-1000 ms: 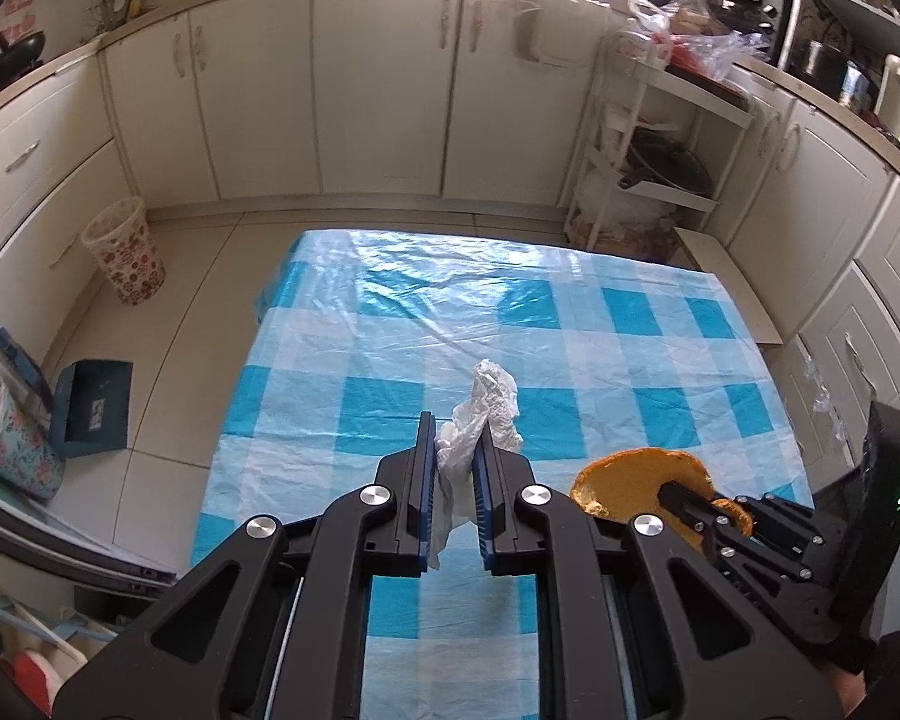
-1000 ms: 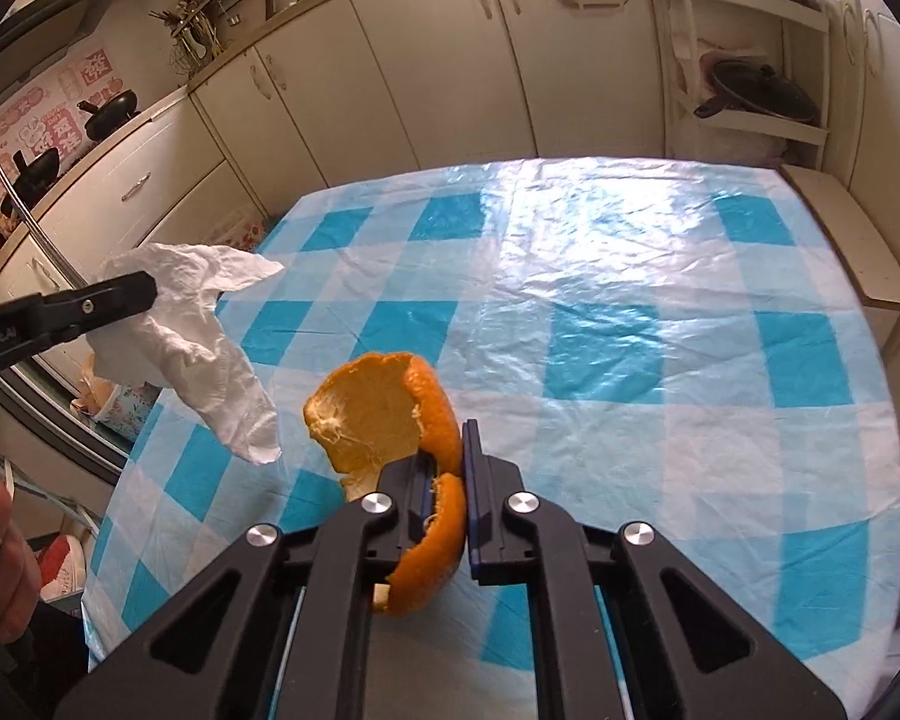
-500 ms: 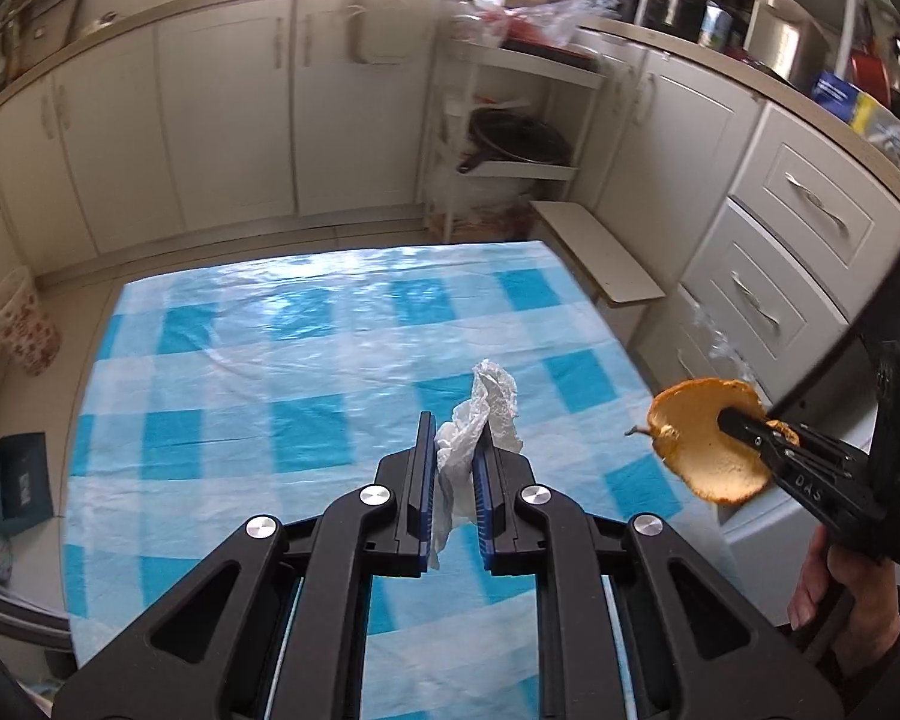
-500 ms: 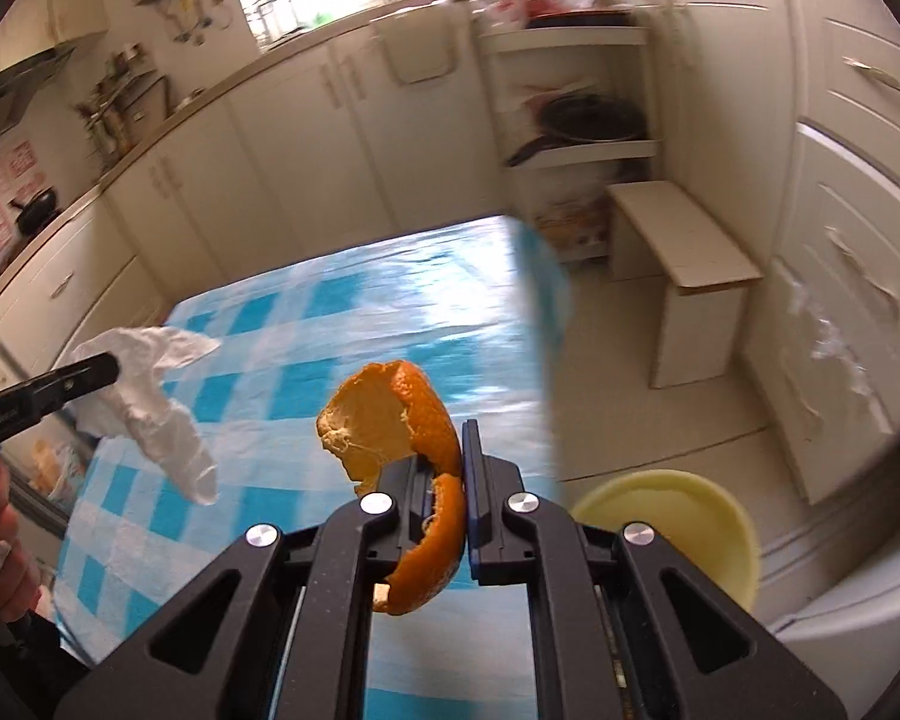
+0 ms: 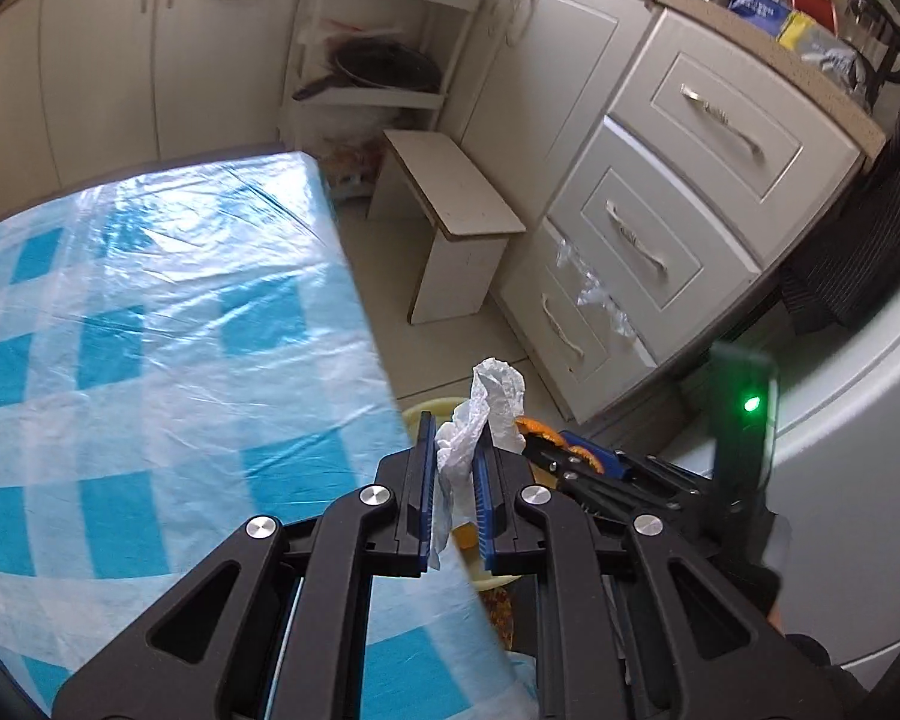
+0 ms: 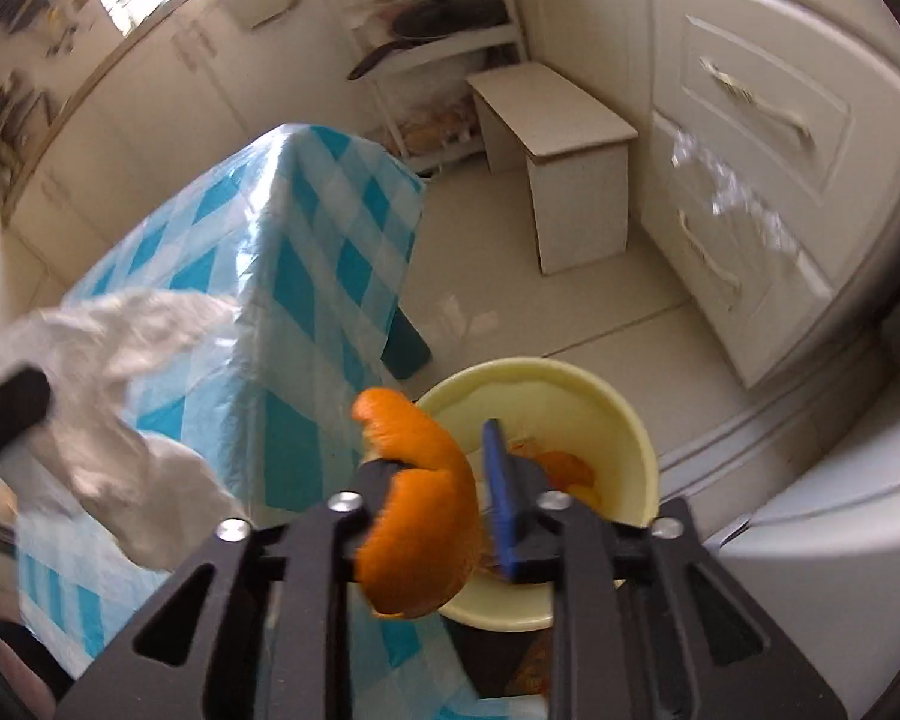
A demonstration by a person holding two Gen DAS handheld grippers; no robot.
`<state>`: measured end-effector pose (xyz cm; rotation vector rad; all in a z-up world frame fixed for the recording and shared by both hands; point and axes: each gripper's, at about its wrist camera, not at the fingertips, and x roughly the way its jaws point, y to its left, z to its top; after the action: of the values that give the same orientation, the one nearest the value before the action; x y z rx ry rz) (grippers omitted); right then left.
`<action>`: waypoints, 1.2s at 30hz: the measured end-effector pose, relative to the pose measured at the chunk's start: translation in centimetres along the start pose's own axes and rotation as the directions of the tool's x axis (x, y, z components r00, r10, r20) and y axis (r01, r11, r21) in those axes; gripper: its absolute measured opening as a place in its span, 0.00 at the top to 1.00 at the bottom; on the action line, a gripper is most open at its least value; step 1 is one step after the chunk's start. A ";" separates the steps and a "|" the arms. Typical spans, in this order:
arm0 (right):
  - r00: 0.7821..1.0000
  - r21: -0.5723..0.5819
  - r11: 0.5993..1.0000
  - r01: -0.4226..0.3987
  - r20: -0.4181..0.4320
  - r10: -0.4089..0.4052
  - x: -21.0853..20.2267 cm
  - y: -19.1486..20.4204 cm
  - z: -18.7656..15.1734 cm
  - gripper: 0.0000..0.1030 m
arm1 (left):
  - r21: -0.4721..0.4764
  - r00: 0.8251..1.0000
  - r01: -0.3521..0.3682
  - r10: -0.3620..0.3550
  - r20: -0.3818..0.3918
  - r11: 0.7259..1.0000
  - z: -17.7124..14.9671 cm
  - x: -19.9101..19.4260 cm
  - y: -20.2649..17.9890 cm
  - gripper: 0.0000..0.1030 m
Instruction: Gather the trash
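Letting go is what my right gripper (image 6: 444, 489) has just begun: its jaws have been opening over the yellow bin (image 6: 630, 420), and the orange peel (image 6: 417, 516) between them is no longer pinched, with a clear gap on the blue-pad side. A second ago both grippers hung over the checked tablecloth (image 5: 150, 330); now both have swung off its edge to the bin on the floor beside the table. The peel sits against my left-hand finger, directly above the bin's near rim, with older peel scraps already lying inside. I judge it is about to fall, though it may cling to the pad and need a shake. My left gripper (image 5: 456, 468) stays clamped on the crumpled white tissue (image 5: 486, 408), carried just beside the right gripper and above the bin's table-side rim. That piece is next: I should bring it over the bin's middle before opening, since tissue drifts.
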<state>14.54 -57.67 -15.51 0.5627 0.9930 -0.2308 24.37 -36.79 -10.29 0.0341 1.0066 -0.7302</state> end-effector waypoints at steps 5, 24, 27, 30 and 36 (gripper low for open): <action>0.994 0.204 0.975 -0.084 0.087 0.067 -2.6 -3.3 1.3 0.66 | 0.015 0.996 -0.040 0.041 -0.079 0.999 -0.2 3.8 -1.4 0.89; 0.988 0.305 0.941 -0.143 0.107 0.115 -2.7 -4.8 1.2 0.30 | 0.081 0.974 -0.157 0.168 -0.155 0.984 -1.0 7.7 -3.7 0.50; 0.983 0.291 0.945 -0.150 0.148 0.110 -3.6 -4.5 1.7 0.29 | 0.123 0.970 -0.204 0.218 -0.112 0.971 -1.5 6.1 -4.4 0.43; 0.980 0.271 0.952 -0.145 0.168 0.102 -4.4 -3.8 2.1 0.27 | 0.152 0.961 -0.253 0.266 -0.077 0.956 -2.1 4.4 -4.8 0.34; 0.976 0.192 0.975 -0.114 0.203 0.074 -5.5 -1.3 2.3 0.23 | 0.182 0.941 -0.328 0.338 -0.027 0.927 -3.9 0.1 -5.3 0.26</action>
<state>12.69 -60.41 -10.40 0.7572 0.7543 -0.2985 18.47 -39.55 -10.99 0.3735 0.9581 -0.5045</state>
